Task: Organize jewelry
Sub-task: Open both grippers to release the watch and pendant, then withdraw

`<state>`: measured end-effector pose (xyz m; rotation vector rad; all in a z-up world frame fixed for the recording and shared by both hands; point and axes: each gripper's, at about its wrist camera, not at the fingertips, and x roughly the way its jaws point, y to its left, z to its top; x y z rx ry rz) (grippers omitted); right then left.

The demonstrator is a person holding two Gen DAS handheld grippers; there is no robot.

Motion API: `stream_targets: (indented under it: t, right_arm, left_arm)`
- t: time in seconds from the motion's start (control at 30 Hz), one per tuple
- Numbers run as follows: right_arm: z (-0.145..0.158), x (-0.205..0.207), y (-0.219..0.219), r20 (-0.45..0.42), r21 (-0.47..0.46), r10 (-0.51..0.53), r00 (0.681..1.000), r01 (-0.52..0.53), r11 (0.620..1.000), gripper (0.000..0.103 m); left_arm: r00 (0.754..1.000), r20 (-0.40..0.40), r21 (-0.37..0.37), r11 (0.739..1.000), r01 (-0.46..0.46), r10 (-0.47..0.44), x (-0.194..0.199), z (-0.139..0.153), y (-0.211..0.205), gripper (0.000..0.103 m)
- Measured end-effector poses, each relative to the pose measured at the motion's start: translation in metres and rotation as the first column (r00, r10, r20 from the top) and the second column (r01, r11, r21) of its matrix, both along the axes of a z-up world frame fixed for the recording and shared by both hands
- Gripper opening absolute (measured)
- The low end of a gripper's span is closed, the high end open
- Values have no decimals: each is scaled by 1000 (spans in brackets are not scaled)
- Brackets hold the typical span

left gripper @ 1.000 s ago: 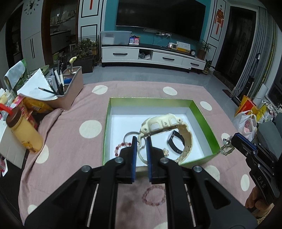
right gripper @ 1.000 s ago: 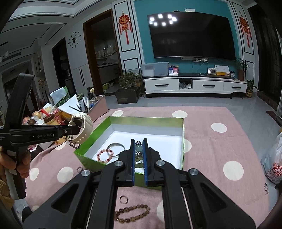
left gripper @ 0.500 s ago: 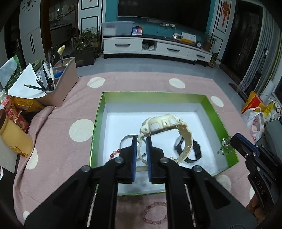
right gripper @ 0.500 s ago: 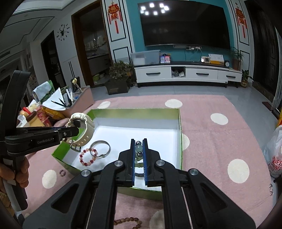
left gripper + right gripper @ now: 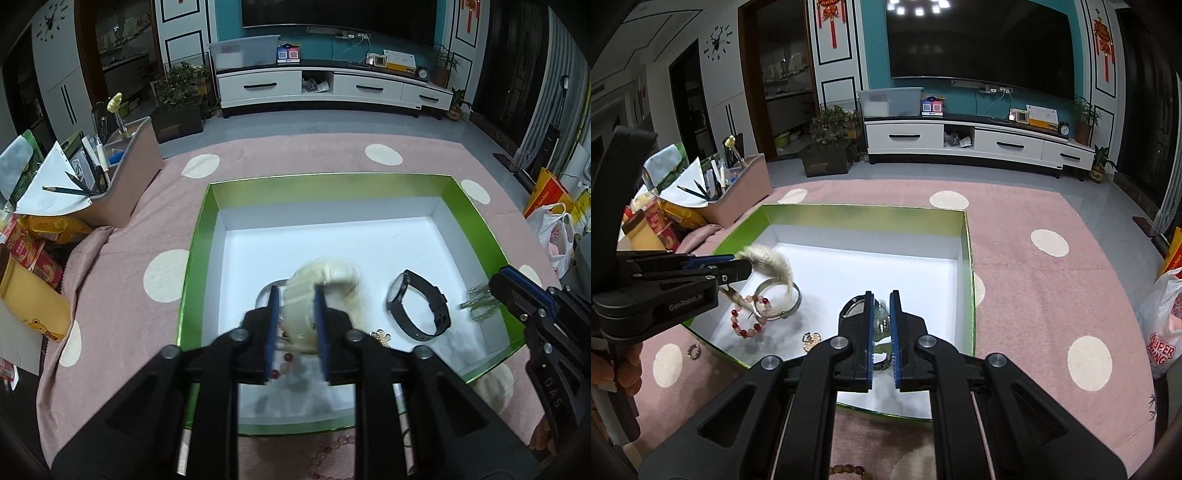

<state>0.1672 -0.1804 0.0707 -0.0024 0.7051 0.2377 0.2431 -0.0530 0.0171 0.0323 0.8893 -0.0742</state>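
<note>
A green box with a white floor (image 5: 476,218) (image 5: 966,240) lies on the pink dotted cloth. My left gripper (image 5: 297,291) (image 5: 738,271) has opened over the box, and the cream watch (image 5: 325,275) (image 5: 772,264), blurred, drops between its fingers. My right gripper (image 5: 880,310) (image 5: 495,286) is shut on a greenish bead bracelet (image 5: 881,321) (image 5: 478,306) above the box's right side. In the box lie a black watch (image 5: 419,308), a silver bangle (image 5: 792,299), a red bead bracelet (image 5: 748,321) and a small gold piece (image 5: 811,339).
A pink organizer with pens and paper (image 5: 122,177) (image 5: 738,192) stands at the left with snack packs (image 5: 33,243). Bead bracelets (image 5: 332,454) (image 5: 849,470) and a small ring (image 5: 693,350) lie on the cloth before the box. Plastic bags (image 5: 554,229) sit right.
My left gripper moved down into the box and opened, letting go of the cream watch. My right gripper moved further over the box with the bead bracelet.
</note>
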Motion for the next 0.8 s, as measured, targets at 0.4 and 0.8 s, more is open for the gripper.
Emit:
stream_targets:
  t: [0.4, 0.8]
  right_arm:
    - [12, -13, -14, 25, 34, -50, 998, 49, 998, 52]
    - [25, -57, -34, -2, 67, -77, 997, 77, 995, 69]
  left_arm:
    - [998, 63, 13, 1000, 9, -10, -16, 23, -1, 40]
    - [996, 87, 28, 999, -19, 16, -64, 40, 19, 84]
